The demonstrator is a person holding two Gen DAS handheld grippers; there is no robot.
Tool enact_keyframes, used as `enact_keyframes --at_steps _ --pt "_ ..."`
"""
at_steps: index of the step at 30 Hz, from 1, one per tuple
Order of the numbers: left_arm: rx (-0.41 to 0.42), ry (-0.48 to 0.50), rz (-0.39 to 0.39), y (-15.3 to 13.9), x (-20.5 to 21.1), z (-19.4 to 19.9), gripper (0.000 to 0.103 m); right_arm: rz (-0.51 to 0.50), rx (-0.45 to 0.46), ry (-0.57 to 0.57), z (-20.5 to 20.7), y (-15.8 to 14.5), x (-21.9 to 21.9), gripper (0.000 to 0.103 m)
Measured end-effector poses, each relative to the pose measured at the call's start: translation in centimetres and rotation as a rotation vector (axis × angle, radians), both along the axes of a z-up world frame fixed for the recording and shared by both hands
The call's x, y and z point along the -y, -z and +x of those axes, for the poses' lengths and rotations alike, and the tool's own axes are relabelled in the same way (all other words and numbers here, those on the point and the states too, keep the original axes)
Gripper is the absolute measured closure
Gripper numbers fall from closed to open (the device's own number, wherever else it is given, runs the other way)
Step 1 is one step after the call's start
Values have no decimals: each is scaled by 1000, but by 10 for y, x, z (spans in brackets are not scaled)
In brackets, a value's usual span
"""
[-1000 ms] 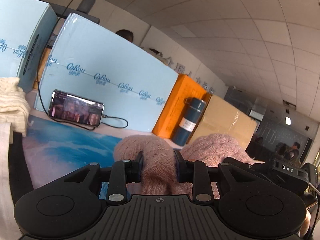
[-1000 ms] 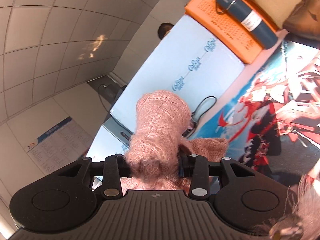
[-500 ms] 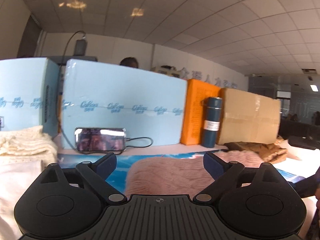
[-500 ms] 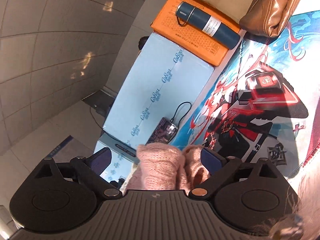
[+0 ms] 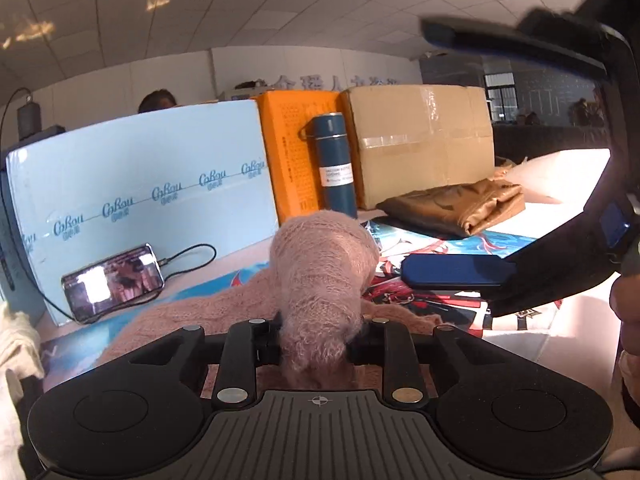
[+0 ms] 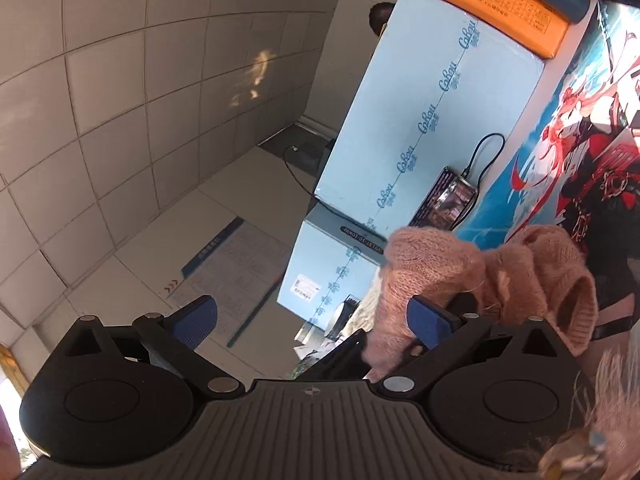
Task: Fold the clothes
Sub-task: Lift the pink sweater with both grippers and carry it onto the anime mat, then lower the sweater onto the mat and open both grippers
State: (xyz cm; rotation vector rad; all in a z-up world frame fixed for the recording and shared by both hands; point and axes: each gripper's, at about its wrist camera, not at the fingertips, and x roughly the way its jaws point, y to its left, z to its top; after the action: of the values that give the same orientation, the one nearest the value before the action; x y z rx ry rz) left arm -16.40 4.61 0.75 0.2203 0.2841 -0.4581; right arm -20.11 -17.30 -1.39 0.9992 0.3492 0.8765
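Note:
A fuzzy pink knitted sweater [image 5: 324,276] lies bunched on the printed mat [image 5: 424,240]. One fold of it rises between the fingers of my left gripper [image 5: 318,338]. Those jaws are closing, and their pads press the knit from both sides. My right gripper [image 6: 314,320] is opening, its blue pads spread wide with nothing between them. A sweater sleeve [image 6: 520,276] drapes over its right finger [image 6: 432,320]. In the left wrist view the right gripper's lower finger [image 5: 456,274] sits just right of the raised fold.
Light blue foam boards [image 5: 140,184], an orange box [image 5: 292,152], a blue flask [image 5: 334,164] and a cardboard box [image 5: 420,140] line the back. A phone [image 5: 114,284] on a cable leans there. A brown bag [image 5: 456,208] lies right, cream knitwear [image 5: 16,344] left.
Both grippers, shut on the pink knit a second ago, sprang open. The left has since closed on a fold of it again and rolled level. The right stays wide open.

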Motion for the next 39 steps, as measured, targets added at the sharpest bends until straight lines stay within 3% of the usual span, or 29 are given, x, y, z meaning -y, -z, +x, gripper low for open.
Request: enact_keyframes --at_steps 2,5,6,8,10,13,14,15,16,19,25,27,30,35,39 --pt "4 -56 -53 -3 -20 -1 79 -99 6 160 -4 0 6 0" --pt "42 -153 -141 -10 -51 -7 79 -354 -44 404 4 1 3 0" --pt "47 -170 -167 -13 -58 -6 79 -424 -70 439 10 4 -1 0" --pt "52 -198 -191 -15 -69 -8 79 -516 -133 416 25 14 -12 0" --pt "59 -226 -204 -16 -77 -10 79 -541 -184 343 37 22 -24 0" --pt "63 -241 -212 -18 -79 -9 79 -665 -164 324 44 24 -49 5" --pt "67 -245 -210 -18 -80 -8 79 -714 -160 280 49 22 -58 27" --pt "72 -250 -204 -19 -81 -8 79 -764 -145 221 55 19 -66 66" --pt "80 -256 -199 -20 -82 -7 79 -812 -130 168 62 15 -73 78" --pt "121 -284 -194 -26 -85 -6 80 -918 -14 175 71 -1 -82 84" --pt "191 -372 -237 -43 -99 9 81 -1025 186 563 105 -33 -57 86" --pt "146 -341 -286 -46 -106 28 81 -1052 182 652 126 -35 -46 86" --pt "61 -332 -265 -43 -107 67 81 -1033 99 700 159 -31 -22 86" --pt "-144 -395 -208 -10 -117 135 79 -872 -144 673 186 -3 32 86" --pt "-220 -503 -199 11 -133 147 66 -756 -249 628 192 10 56 85"
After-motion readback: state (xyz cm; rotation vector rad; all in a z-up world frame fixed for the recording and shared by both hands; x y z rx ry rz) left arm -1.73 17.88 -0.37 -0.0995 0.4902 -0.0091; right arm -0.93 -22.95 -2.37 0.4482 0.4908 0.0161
